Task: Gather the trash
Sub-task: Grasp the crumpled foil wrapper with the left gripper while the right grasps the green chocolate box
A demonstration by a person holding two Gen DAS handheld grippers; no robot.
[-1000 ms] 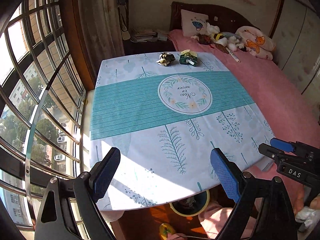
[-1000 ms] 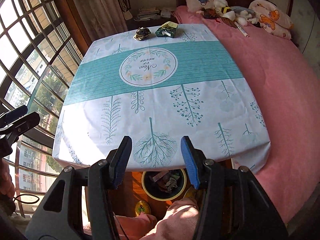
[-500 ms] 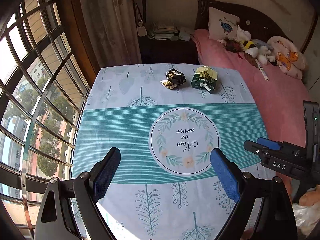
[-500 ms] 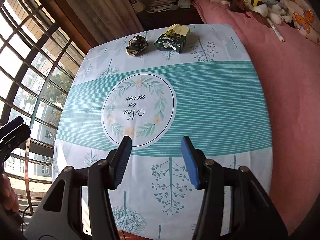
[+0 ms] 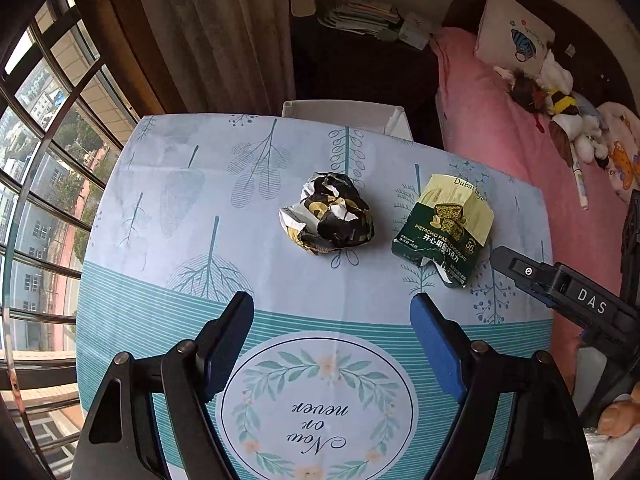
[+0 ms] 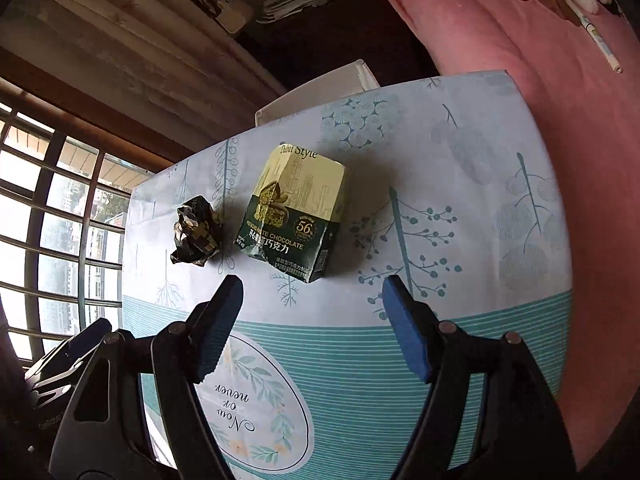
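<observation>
On the tablecloth (image 5: 168, 240), wrapper (image 6: 294, 216) reads "Pistachio Paste Chocolate".

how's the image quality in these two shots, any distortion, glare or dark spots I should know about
Left wrist view: fisheye bends the table edges and window bars; crumpled wrapper and chocolate box read sharp. Right wrist view: window panes blown out white, box casts a soft shadow, frame corners go dark.
</observation>
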